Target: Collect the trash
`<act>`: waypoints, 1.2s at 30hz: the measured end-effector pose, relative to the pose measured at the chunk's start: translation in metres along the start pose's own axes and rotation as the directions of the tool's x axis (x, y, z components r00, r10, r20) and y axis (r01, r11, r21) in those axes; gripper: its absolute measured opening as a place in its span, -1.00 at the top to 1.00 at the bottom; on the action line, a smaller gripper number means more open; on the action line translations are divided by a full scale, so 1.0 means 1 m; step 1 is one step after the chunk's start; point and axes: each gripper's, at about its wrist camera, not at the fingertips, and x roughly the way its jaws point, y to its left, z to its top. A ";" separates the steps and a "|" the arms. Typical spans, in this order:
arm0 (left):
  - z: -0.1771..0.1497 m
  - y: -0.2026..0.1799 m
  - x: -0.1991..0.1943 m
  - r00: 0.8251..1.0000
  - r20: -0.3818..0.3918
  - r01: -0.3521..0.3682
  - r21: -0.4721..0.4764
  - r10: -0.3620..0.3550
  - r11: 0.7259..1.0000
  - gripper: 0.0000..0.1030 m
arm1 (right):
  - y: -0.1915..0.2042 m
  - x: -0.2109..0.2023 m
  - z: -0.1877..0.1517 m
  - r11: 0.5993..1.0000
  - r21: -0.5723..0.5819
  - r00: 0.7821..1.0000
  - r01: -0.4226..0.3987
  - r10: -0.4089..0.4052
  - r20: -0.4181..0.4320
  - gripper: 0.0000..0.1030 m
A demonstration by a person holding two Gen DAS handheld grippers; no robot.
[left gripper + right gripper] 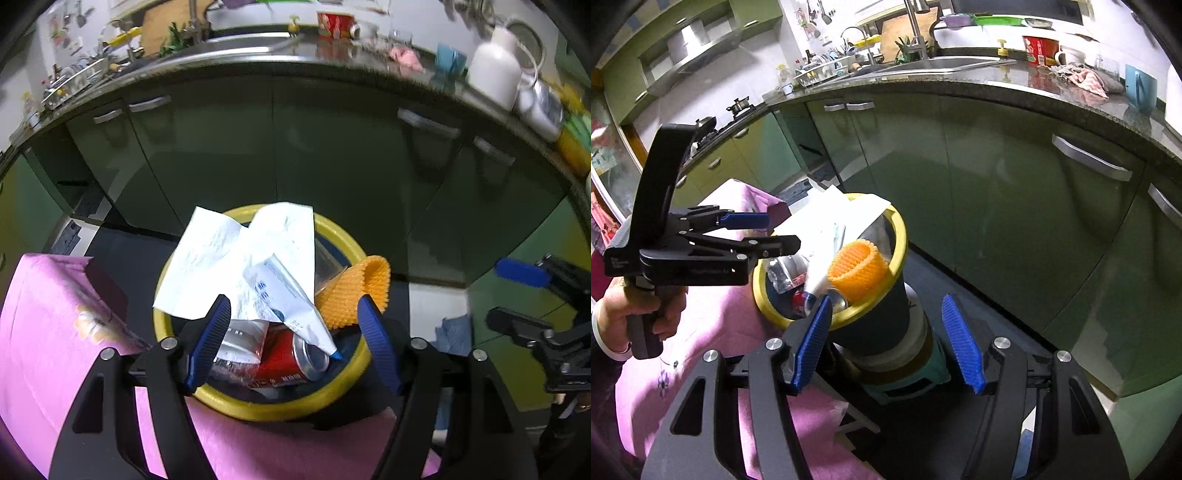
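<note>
The left gripper (293,338) hung spread and empty over the yellow-rimmed dark trash bin (280,408). Inside lay a crumpled white paper sheet (221,258) at 11 o'clock, an orange foam net sleeve (354,291) at 2 o'clock, a white tube (291,299) and a red drink can (291,358). The right gripper (886,343), also spread and empty, flanked the bin's dark wall.

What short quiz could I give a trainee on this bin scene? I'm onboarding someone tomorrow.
1. True or false: the left gripper holds the red can.
2. Which thing sticks up at the bin's rim? A) orange foam net B) glass jar C) banana peel
3. Fill in: the white tissue drapes over the bin's ____ rim.

Key:
1. False; its fingers stand apart over the trash.
2. A
3. yellow
</note>
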 end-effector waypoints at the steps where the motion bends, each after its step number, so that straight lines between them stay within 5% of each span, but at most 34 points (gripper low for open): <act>1: -0.004 0.003 -0.011 1.000 0.020 0.001 -0.013 -0.001 1.000 -0.35 | 0.001 -0.001 0.000 1.000 -0.001 1.000 -0.002 0.002 0.002 -0.22; 5: -0.026 0.010 -0.056 0.993 0.110 -0.031 -0.052 0.037 0.998 -0.74 | 0.010 -0.007 -0.003 1.000 -0.008 1.000 -0.024 0.024 0.008 -0.24; 11: -0.092 0.021 -0.142 0.960 0.234 -0.118 -0.153 0.152 0.981 -0.88 | 0.042 -0.020 -0.014 0.994 -0.054 0.995 -0.097 0.098 0.009 -0.34; 14: -0.134 0.034 -0.183 0.932 0.254 -0.189 -0.268 0.259 0.945 -0.88 | 0.061 -0.026 -0.020 0.988 -0.086 0.991 -0.131 0.132 0.010 -0.42; 18: -0.201 0.054 -0.240 0.866 0.261 -0.276 -0.458 0.425 0.845 -0.88 | 0.092 -0.041 -0.025 0.975 -0.132 0.982 -0.176 0.183 0.039 -0.77; 21: -0.254 0.065 -0.276 0.809 0.206 -0.347 -0.590 0.551 0.729 -0.88 | 0.119 -0.053 -0.029 0.963 -0.194 0.977 -0.188 0.204 0.066 -0.91; 28: -0.349 0.079 -0.320 0.758 0.089 -0.362 -0.766 0.646 0.531 -0.88 | 0.179 -0.081 -0.045 0.926 -0.339 0.972 -0.167 0.211 0.100 -0.91; 31: -0.370 0.072 -0.331 0.726 0.079 -0.385 -0.776 0.683 0.499 -0.88 | 0.195 -0.092 -0.058 0.912 -0.378 0.973 -0.158 0.210 0.101 -0.91; 36: -0.380 0.056 -0.342 0.705 0.098 -0.400 -0.764 0.703 0.507 -0.88 | 0.201 -0.111 -0.075 0.907 -0.395 0.970 -0.148 0.211 0.120 -0.91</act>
